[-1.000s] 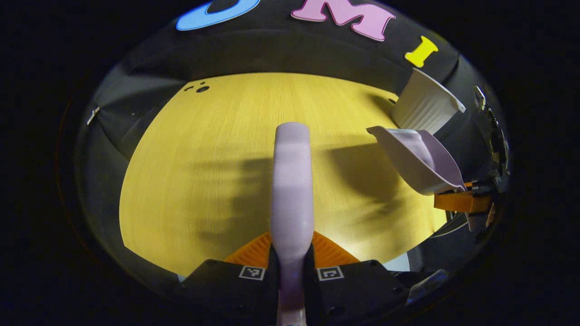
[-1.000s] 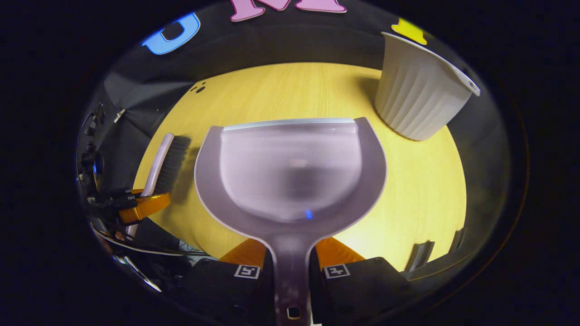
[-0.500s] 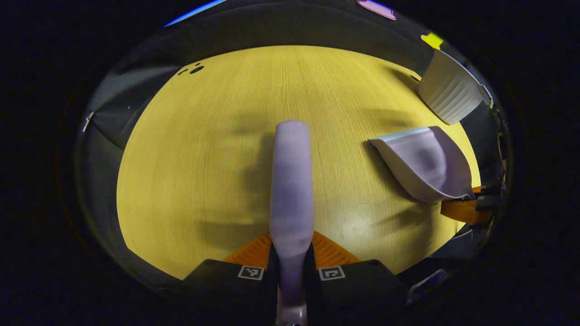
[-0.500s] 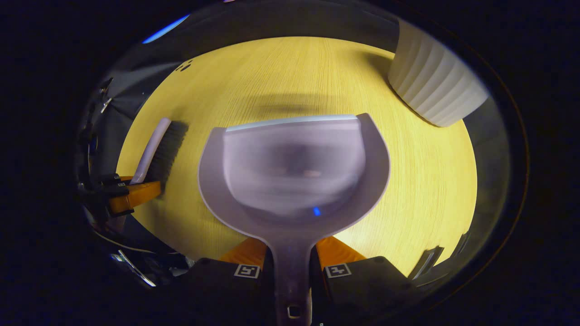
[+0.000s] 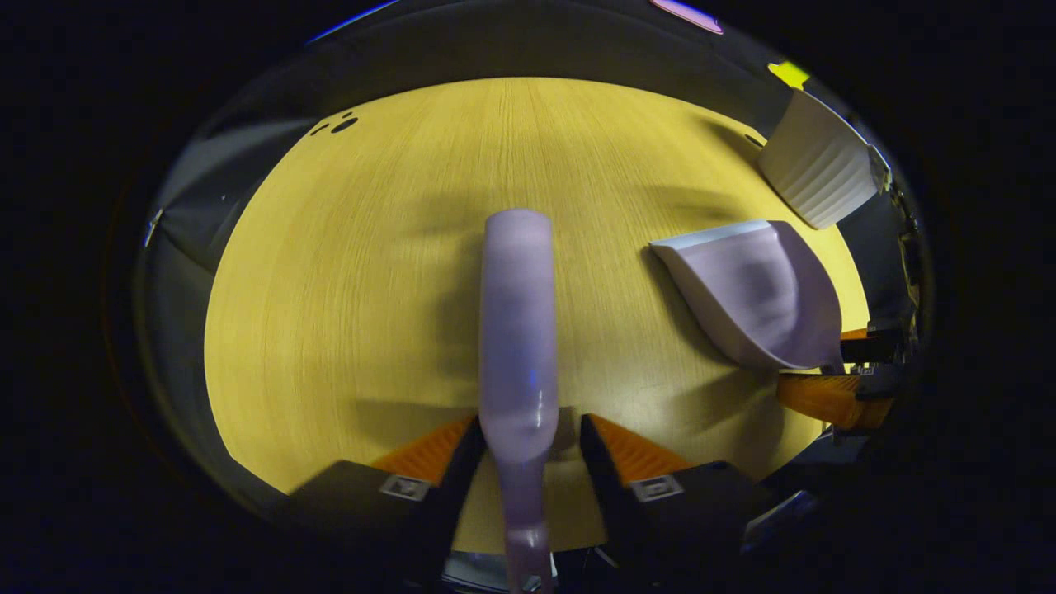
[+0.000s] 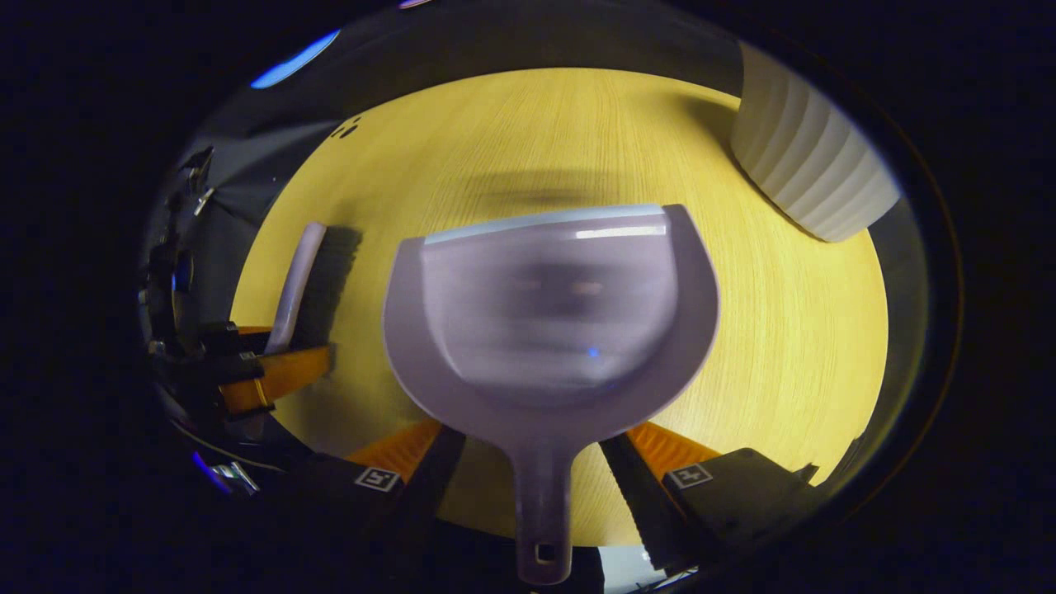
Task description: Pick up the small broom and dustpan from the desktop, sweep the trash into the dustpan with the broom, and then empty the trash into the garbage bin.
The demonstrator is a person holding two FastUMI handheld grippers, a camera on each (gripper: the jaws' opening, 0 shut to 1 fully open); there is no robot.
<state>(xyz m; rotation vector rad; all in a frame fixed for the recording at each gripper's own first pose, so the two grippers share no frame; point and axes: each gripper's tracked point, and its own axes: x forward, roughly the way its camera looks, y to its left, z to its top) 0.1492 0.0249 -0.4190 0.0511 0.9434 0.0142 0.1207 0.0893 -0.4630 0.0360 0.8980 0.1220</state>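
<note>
both claws spread and released, the broom (image 5: pixel 516 330) lying on the worktop (image 5: pixel 330 272) between the left claw (image 5: pixel 522 437) fingers, the dustpan (image 6: pixel 549 313) between the right claw (image 6: pixel 532 462) fingers; a careless withdrawal could snag either handle, dragging it.

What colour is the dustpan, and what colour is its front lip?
The dustpan is pale lilac with a light grey front lip, clearest in the right gripper view.

broom (image 5: pixel 516 330) flat on desktop (image 5: pixel 330 289); dustpan (image 6: pixel 549 318) beside; bin (image 6: pixel 813 173) upright
</note>
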